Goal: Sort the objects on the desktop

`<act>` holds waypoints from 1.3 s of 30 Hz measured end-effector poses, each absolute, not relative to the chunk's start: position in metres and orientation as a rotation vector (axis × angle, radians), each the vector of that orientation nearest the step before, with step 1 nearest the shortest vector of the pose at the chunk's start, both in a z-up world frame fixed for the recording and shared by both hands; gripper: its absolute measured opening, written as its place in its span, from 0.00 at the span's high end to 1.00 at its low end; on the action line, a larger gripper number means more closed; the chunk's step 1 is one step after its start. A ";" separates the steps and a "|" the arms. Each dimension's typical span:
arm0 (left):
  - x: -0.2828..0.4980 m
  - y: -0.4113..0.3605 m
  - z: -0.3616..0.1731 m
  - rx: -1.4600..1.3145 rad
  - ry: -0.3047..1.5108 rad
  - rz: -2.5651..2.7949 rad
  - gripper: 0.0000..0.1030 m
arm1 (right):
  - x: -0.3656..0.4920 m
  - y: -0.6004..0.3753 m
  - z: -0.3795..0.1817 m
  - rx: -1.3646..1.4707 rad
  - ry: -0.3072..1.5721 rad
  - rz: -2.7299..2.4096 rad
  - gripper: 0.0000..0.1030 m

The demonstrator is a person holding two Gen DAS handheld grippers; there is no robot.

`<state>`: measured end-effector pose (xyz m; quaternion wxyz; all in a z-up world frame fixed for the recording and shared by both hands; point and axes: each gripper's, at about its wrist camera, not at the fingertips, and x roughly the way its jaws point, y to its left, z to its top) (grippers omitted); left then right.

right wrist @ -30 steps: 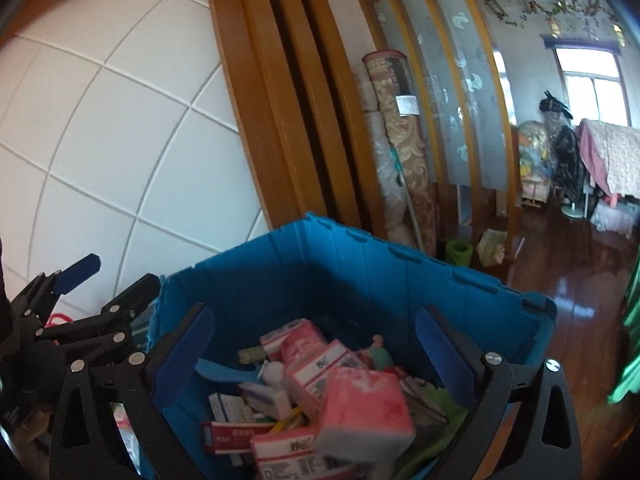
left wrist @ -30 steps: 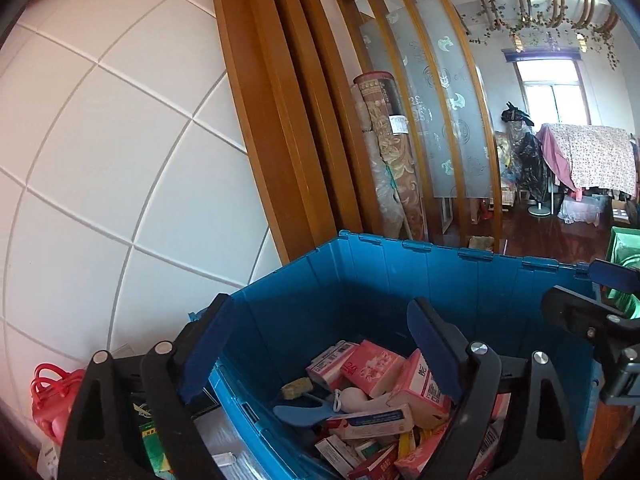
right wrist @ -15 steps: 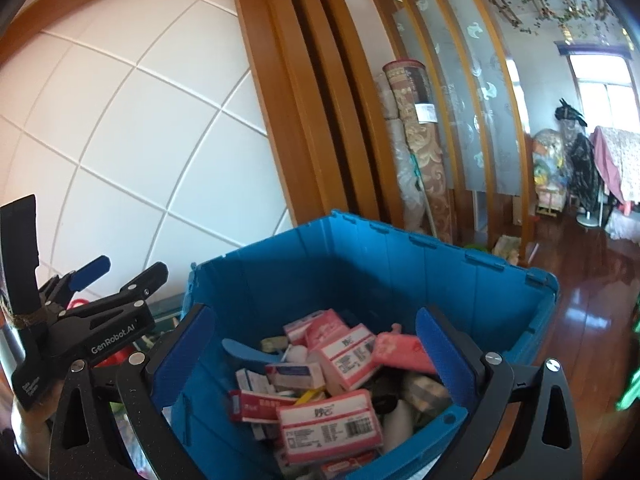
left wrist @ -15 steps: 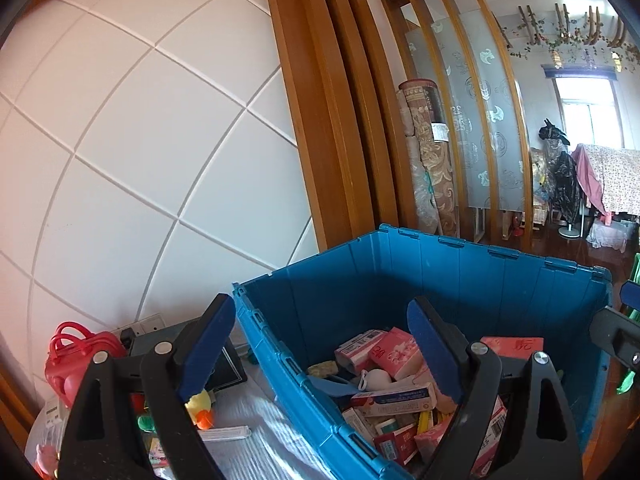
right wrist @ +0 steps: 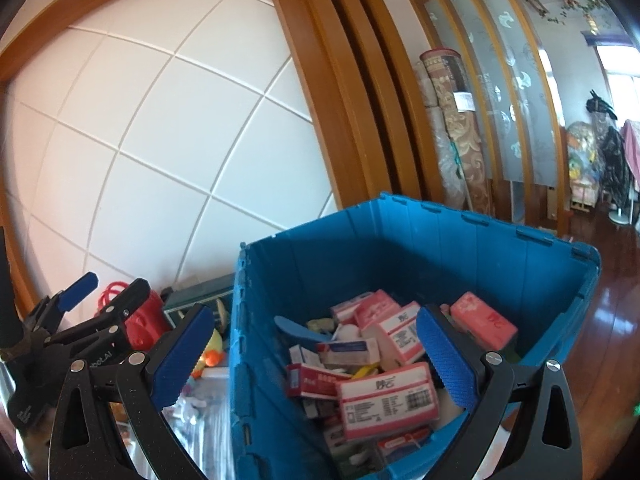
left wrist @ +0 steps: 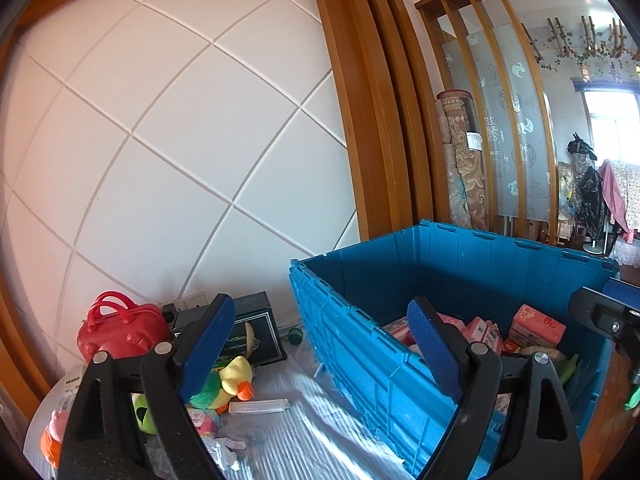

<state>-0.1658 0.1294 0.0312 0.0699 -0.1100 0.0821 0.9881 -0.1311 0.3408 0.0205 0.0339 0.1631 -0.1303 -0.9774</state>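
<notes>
- The left tongs (left wrist: 320, 350) are standing wide open with nothing between the blue pads, pointing a little downward over the near left corner of the blue crate (left wrist: 472, 256).
- The right tongs (right wrist: 310, 354) are likewise gaping and empty, hanging over the crate's near wall, with the heap of pink and white boxes (right wrist: 386, 398) lying just ahead of and below them inside the crate.
- To the left of the left tongs, loose things are lying on the table (left wrist: 304, 436): a yellow plush duck (left wrist: 236, 380) just beside the left pad, a clear flat strip (left wrist: 260, 406) in front of it, a red toy handbag (left wrist: 120, 330) further left near the wall, and a dark green box (left wrist: 252, 334) between the handbag and the crate.
- In the right wrist view the left tongs (right wrist: 80, 304) are showing at the far left, beside the handbag.
- Judging by this, the step in hand is a reach for the next thing to sort: both tongs are empty, and the left pair is facing the unsorted pile.
- The next move is calling for the left tongs to dip toward one table item, likely the duck, and to straddle it squarely before closing.
- The duck looks soft, so the pads are needing a bite on its body, not on its beak.
- The crate's tall wall is standing just right of the pile; a lift clear over that rim is needed.
</notes>
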 end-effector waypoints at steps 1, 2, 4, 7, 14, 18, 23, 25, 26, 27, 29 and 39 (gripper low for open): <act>-0.161 0.122 0.031 -0.331 0.244 2.984 0.14 | -0.129 0.334 0.021 0.499 -0.400 -2.999 0.00; -0.158 0.114 0.032 -0.331 0.243 2.995 0.14 | -0.126 0.327 0.022 0.495 -0.397 -2.993 0.00; -0.148 0.096 0.032 -0.333 0.237 3.008 0.14 | -0.120 0.312 0.023 0.484 -0.386 -2.984 0.00; -0.134 0.065 0.027 -0.387 0.214 3.037 0.14 | -0.105 0.284 0.025 0.478 -0.363 -2.972 0.00; -0.082 -0.018 0.014 -0.424 0.176 3.075 0.14 | -0.053 0.207 0.021 0.511 -0.304 -2.959 0.00; -0.050 -0.040 0.008 -0.423 0.175 3.006 0.12 | -0.015 0.169 0.014 0.502 -0.258 -2.973 0.00; -0.020 -0.044 0.005 -0.451 0.157 2.928 0.11 | 0.031 0.135 0.009 0.493 -0.122 -2.988 0.00; -0.010 -0.041 0.004 -0.449 0.178 2.924 0.10 | 0.043 0.131 0.010 0.483 -0.111 -2.985 0.00; -0.004 -0.040 0.004 -0.448 0.189 2.932 0.10 | 0.047 0.130 0.011 0.480 -0.114 -2.979 0.00; 0.000 -0.039 0.004 -0.448 0.194 2.934 0.10 | 0.050 0.131 0.012 0.479 -0.114 -2.973 0.00; 0.009 -0.036 0.005 -0.442 0.186 2.939 0.10 | 0.058 0.131 0.014 0.468 -0.105 -2.963 0.00; 0.048 -0.010 0.000 -0.491 0.096 2.971 0.09 | 0.098 0.172 0.002 0.531 -0.112 -2.927 0.00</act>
